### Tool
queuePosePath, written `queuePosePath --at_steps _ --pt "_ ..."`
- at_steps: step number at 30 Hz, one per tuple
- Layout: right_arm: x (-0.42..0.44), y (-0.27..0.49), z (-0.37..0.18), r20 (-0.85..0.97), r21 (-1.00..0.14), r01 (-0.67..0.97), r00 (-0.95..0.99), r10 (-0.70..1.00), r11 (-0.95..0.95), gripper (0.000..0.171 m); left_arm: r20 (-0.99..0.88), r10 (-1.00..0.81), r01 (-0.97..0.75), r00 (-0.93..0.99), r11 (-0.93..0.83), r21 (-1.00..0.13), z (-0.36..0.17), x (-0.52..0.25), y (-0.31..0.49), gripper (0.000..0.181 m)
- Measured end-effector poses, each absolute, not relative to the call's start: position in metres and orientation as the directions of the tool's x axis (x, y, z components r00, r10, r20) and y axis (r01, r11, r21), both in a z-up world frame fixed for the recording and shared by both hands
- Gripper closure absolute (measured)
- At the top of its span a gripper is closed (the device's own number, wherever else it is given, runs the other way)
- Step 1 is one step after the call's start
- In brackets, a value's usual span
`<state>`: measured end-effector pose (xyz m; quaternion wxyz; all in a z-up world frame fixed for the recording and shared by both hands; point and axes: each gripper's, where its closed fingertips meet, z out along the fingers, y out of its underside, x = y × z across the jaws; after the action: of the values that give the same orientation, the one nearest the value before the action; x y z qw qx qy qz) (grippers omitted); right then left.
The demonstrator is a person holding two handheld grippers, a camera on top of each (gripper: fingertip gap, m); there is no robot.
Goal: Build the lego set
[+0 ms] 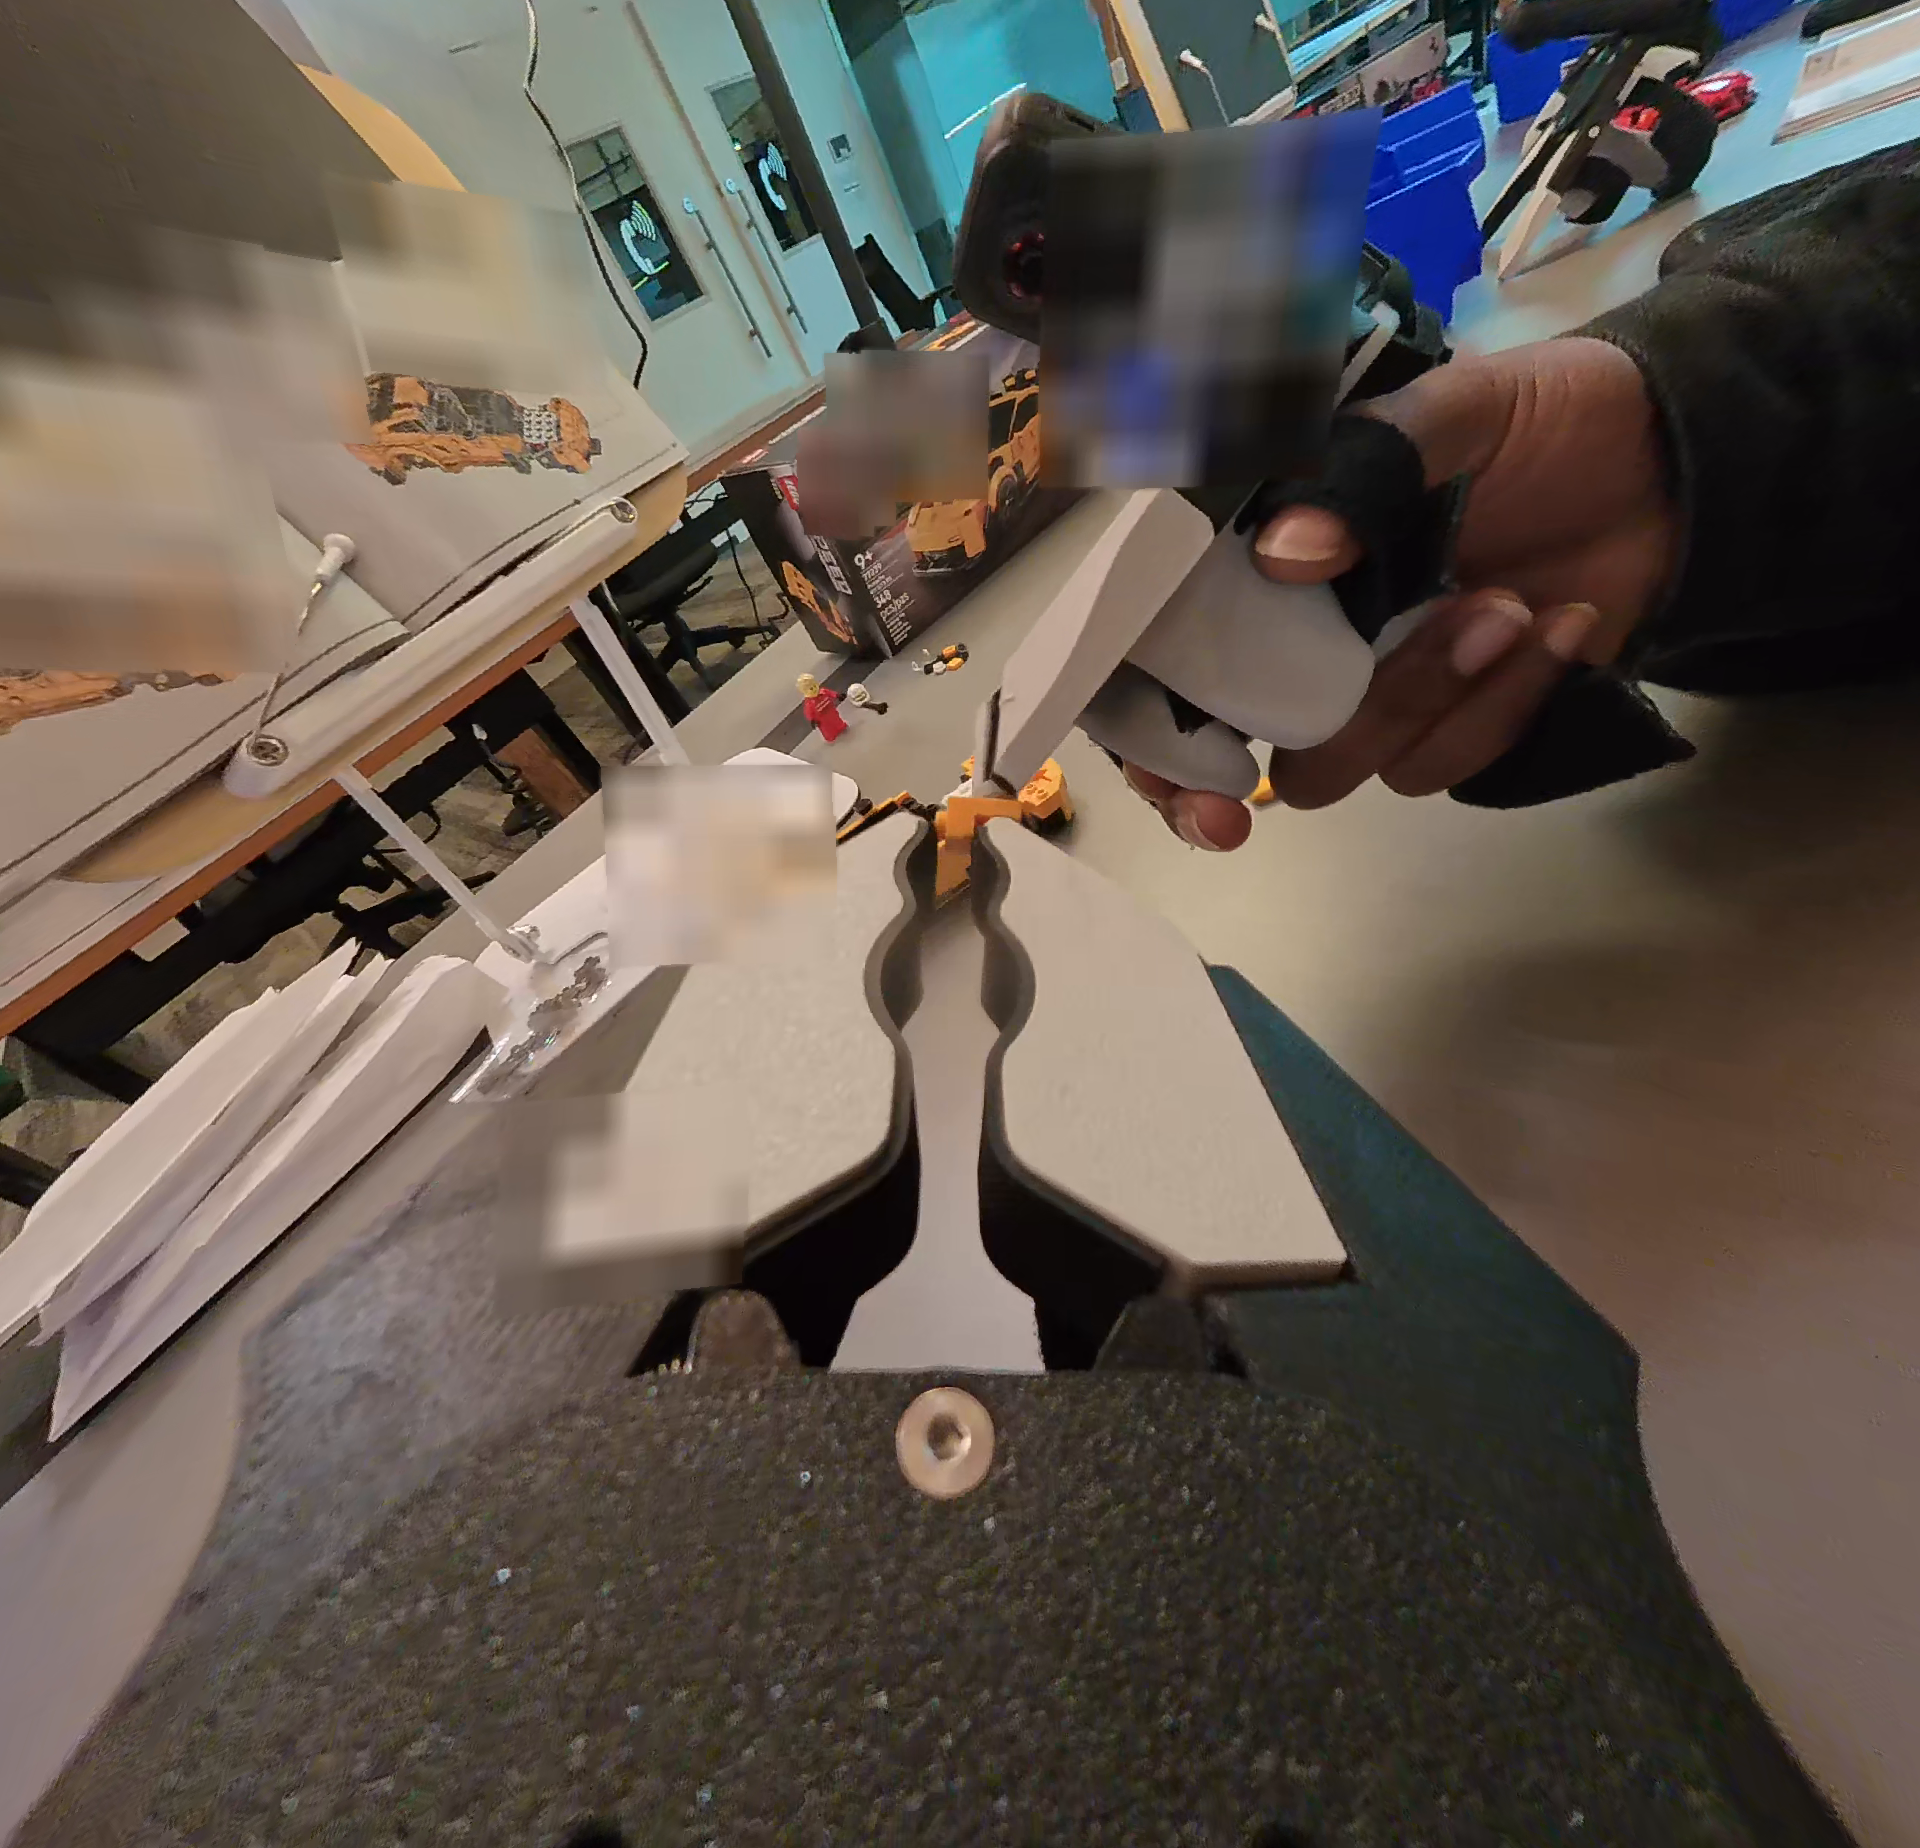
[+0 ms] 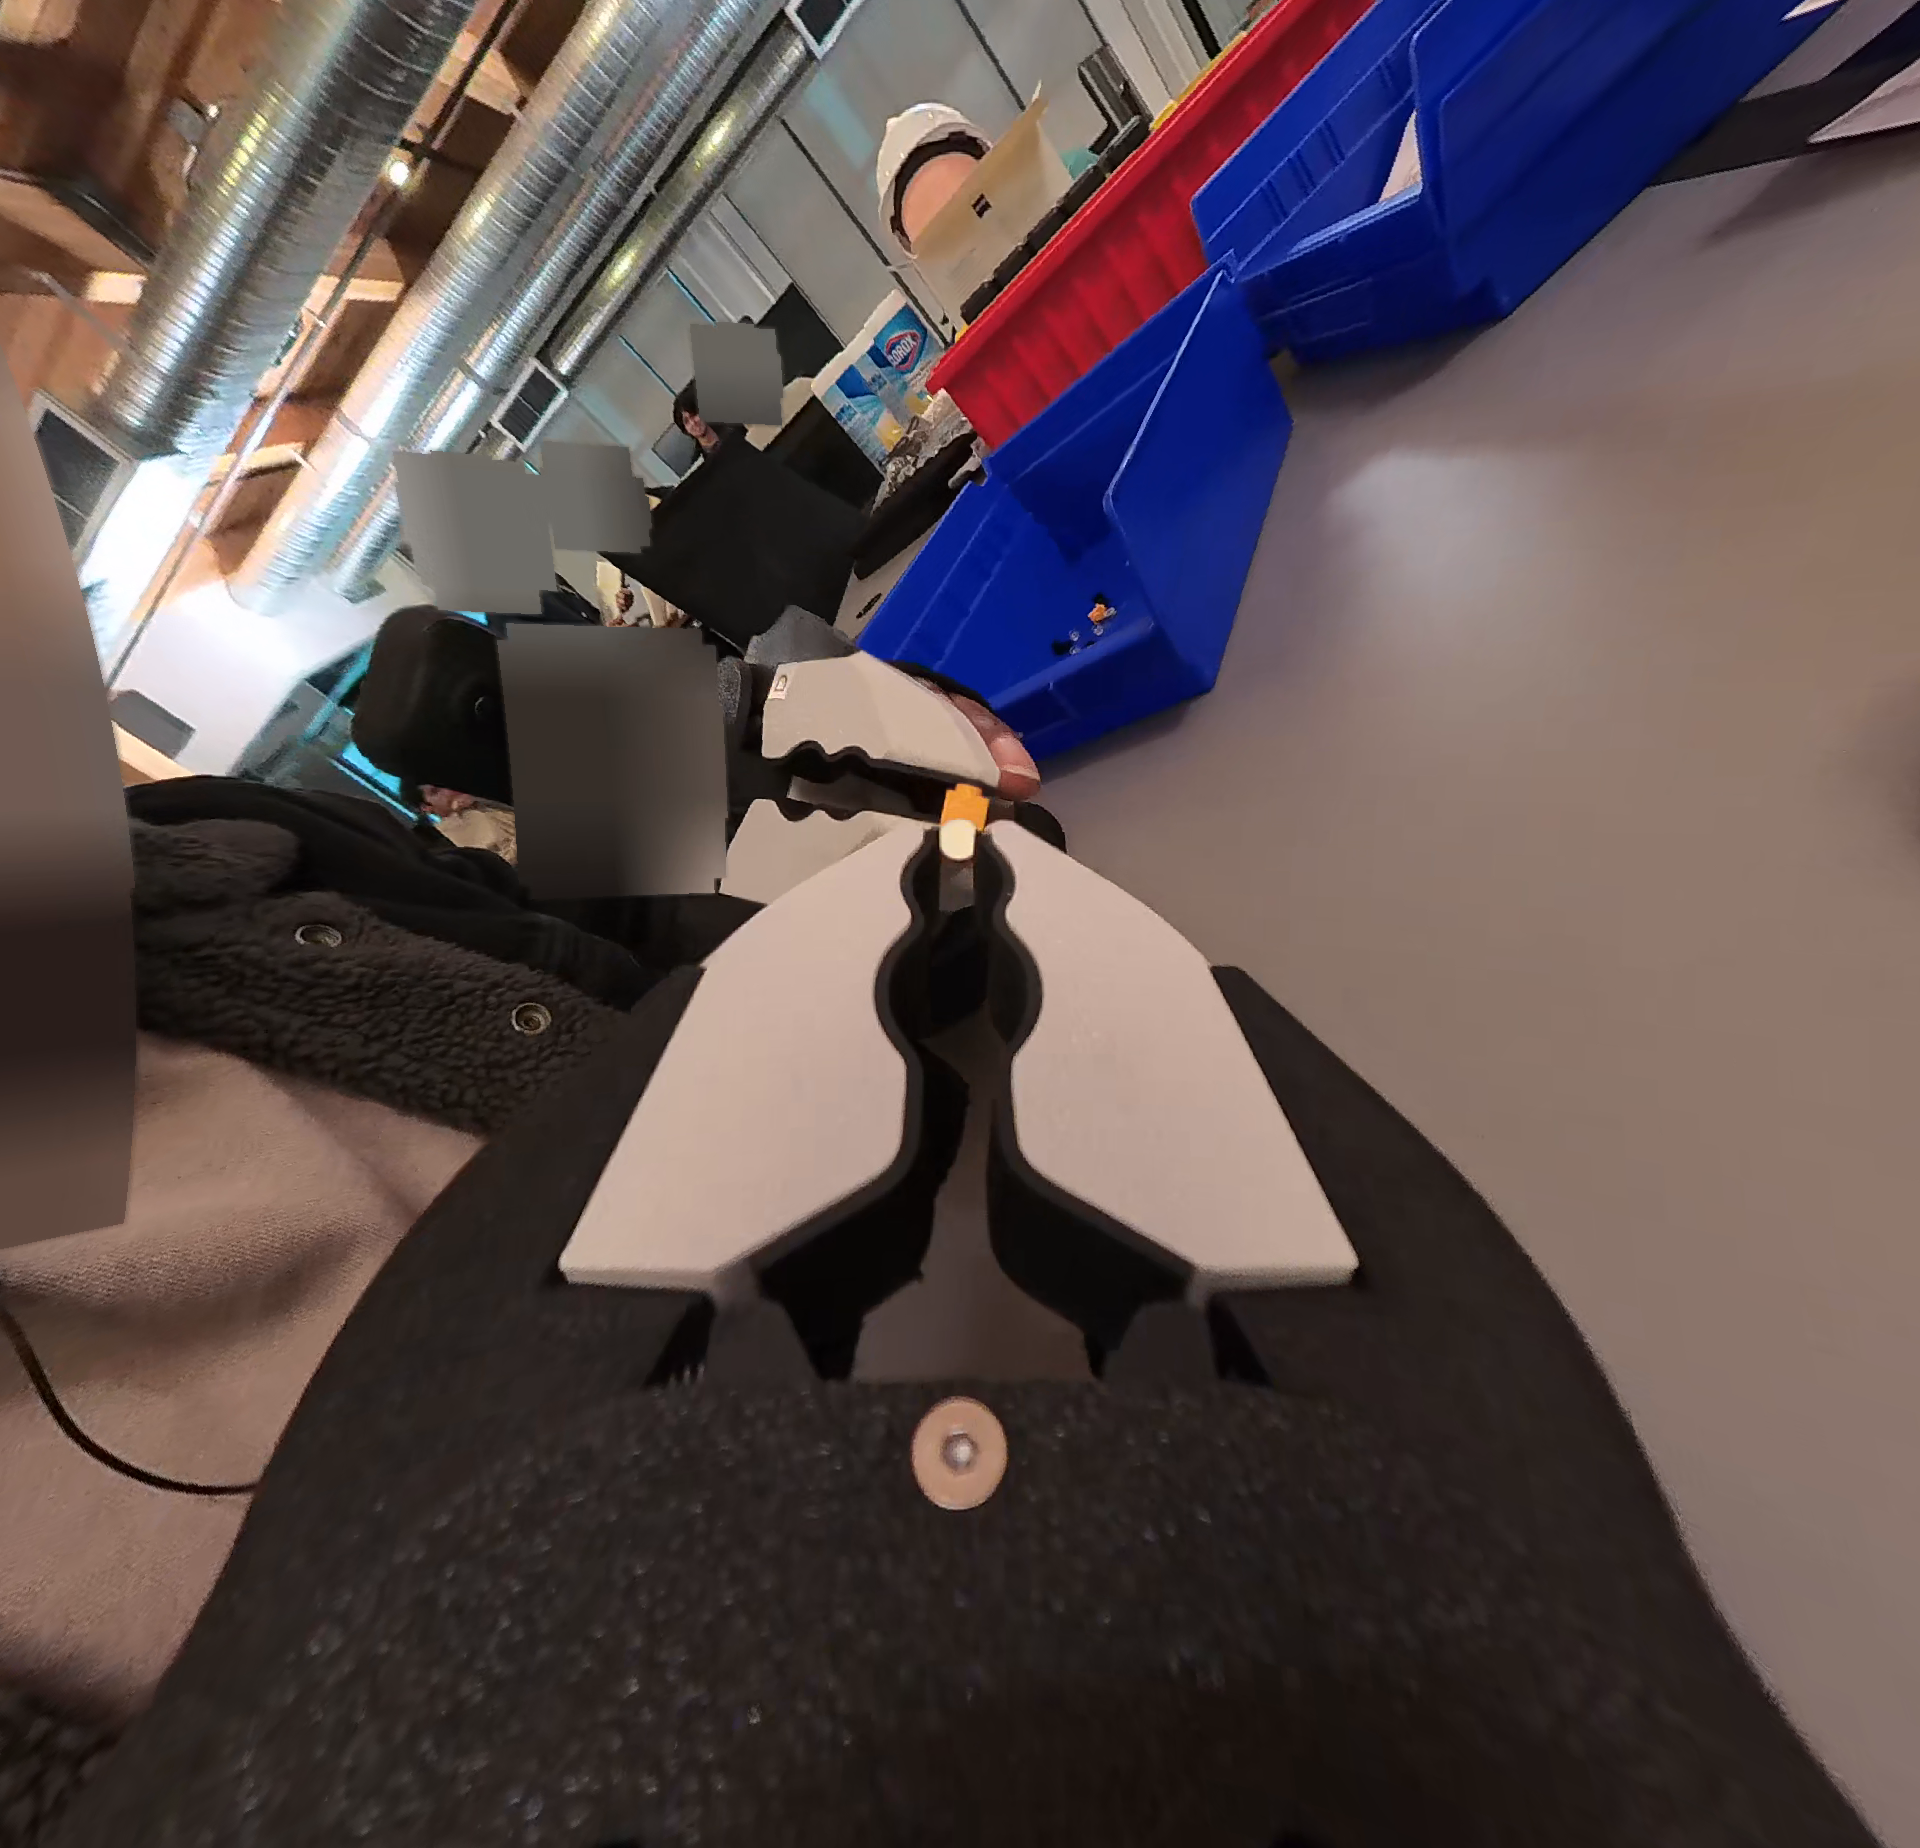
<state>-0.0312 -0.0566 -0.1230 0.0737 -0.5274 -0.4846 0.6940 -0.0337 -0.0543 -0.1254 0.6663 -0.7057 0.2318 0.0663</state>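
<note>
Now my left claw (image 1: 951,848) pinches the orange lego assembly (image 1: 961,832); my right claw (image 2: 956,842) grips a small pale piece (image 2: 956,840) against it. Beyond them stand a minifigure (image 1: 824,707) and the set box (image 1: 914,541); blue bins (image 2: 1122,572) sit right on the worktop (image 2: 1507,759).

Blue bins (image 2: 1132,551); red bin (image 2: 1091,271); wipes tub (image 2: 883,370).

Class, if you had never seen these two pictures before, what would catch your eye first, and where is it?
Dead centre, the left gripper pinches an orange lego piece while the right gripper meets it from above. In the right wrist view, the right gripper's jaws hold a small white part. Bright blue bins line the grey table at upper right.
</note>
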Motion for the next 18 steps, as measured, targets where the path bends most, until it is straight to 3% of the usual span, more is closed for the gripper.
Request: queuePosePath --at_steps 10,18 --pt "-0.0337 -0.059 -0.1214 -0.715 -0.698 0.39 -0.431 0.55 -0.601 0.165 -0.379 -0.217 -0.39 0.9 -0.008 -0.921 -0.1228 -0.0369 -0.0548 0.175" --pt "-0.0373 -0.0596 -0.1236 -0.676 -0.737 0.34 -0.404 0.616 -0.585 0.165 -0.313 -0.208 -0.327 0.927 -0.032 -0.945 -0.1233 -0.0406 -0.053 0.176"
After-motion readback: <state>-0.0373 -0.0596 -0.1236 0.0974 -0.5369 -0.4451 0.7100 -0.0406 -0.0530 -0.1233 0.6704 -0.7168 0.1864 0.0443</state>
